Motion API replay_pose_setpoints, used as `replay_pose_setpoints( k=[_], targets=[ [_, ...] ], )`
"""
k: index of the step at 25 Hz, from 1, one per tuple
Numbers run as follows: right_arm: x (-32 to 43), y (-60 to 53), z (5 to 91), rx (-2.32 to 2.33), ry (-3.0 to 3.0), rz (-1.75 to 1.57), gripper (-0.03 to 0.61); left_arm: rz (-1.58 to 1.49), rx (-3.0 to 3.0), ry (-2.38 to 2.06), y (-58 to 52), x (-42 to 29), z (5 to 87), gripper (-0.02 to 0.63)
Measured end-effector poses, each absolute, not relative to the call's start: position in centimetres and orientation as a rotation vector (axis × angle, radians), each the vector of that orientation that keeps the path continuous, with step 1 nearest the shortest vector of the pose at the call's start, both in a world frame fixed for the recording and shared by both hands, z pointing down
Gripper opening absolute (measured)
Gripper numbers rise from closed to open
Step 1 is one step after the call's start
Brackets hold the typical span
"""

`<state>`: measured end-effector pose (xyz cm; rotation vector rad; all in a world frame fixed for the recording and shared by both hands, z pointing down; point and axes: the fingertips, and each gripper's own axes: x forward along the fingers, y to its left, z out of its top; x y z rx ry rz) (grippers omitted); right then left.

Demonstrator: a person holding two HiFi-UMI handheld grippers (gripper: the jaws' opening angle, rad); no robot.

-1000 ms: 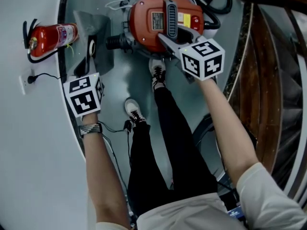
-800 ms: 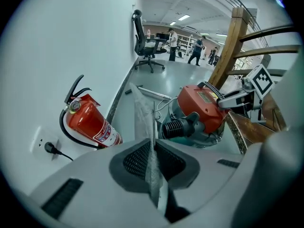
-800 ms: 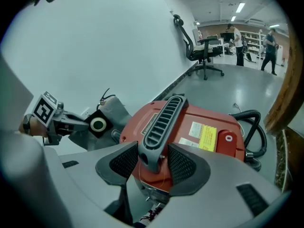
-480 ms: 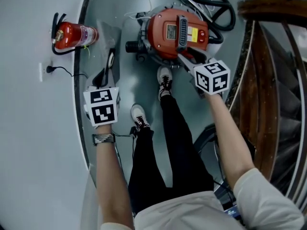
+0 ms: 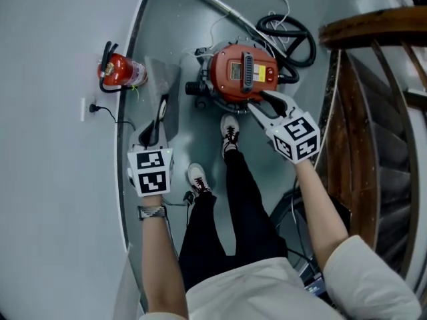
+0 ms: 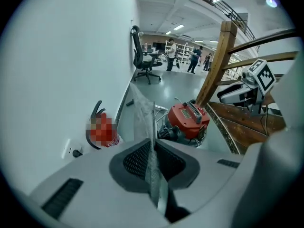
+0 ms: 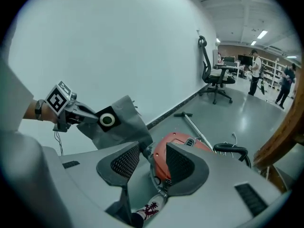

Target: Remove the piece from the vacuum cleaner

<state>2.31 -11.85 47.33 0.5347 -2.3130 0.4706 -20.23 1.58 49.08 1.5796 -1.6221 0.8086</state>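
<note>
Left gripper [image 6: 153,161] pinching bag [image 7: 124,121], edge-on, collar hidden in my left view. Right gripper [image 7: 153,164] spread, jaws just closed slightly, nothing between them; vacuum [image 5: 243,72] partly behind them.

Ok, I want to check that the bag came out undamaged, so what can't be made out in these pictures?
- Dust bag: the left gripper view shows it only edge-on, and the left tool covers the pinched edge.
- Vacuum cleaner: no view shows inside the bag compartment, and the label print is too small to read.
- Fire extinguisher: too small in the head view, under a mosaic patch in the left gripper view.
</note>
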Motion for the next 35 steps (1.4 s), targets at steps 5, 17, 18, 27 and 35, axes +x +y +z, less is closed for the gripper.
replay_pose_setpoints(
  k=[5,17,18,27,35],
  targets=[
    [1.5,-10.1,39.7,0.556,-2.395,0.442,0.166,0.792,1.619,-1.658,2.8,-20.5,43.0,0.028],
    [0.9,-5.8,20.9,0.582,-2.560,0.232,0.070,0.729,1.723,-1.779,6.5,-21.5,28.7,0.028],
    [1.1,-5.4,19.8,0.593,-2.569,0.218,0.064,0.733,1.736,-1.787,6.7,-21.4,27.7,0.027],
    [2.7,-1.6,13.0,0.638,-2.589,0.059,0.037,0.666,1.802,-1.840,9.6,-19.2,19.5,0.028],
    [3.5,-0.7,6.5,0.702,-2.658,-0.016,0.029,0.643,1.879,-1.852,10.3,-18.5,13.4,0.026]
  ],
)
